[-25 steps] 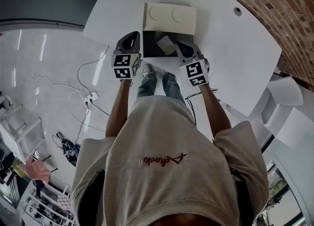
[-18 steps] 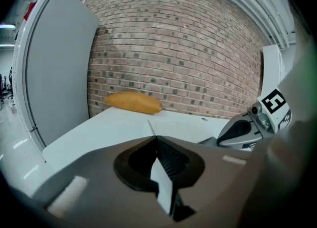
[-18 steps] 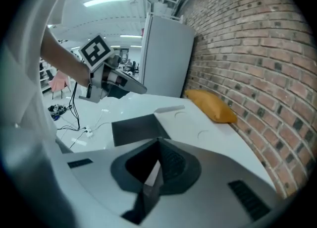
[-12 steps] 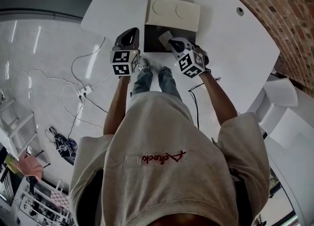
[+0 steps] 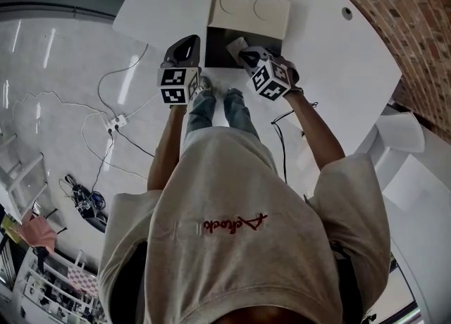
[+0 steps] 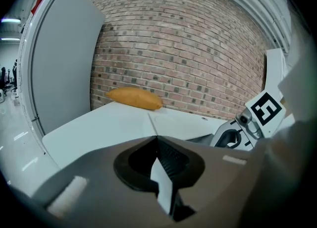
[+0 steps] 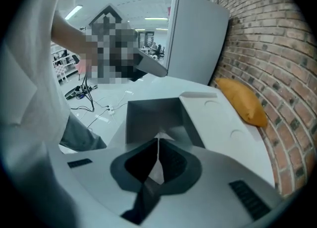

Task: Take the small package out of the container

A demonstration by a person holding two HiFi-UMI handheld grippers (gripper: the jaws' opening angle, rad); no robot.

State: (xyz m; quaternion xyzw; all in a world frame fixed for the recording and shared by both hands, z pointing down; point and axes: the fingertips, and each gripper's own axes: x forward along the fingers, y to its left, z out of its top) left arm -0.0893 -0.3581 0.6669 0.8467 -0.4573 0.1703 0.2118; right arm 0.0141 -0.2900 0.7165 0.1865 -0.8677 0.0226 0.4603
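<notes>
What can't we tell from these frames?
Head view: the right gripper covers its own tips by the small package, so a grip is unconfirmed.
Right gripper view: its shut jaws hide most of the package; only a white corner shows.
Left gripper view: the left gripper fills the lower frame; the container is unseen there.
Head view: container's dark interior too small to inspect.

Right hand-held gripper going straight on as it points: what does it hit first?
Probably the small package inside the dark container: it lies beyond the tips of the right hand-held gripper, though depth is unclear.
</notes>
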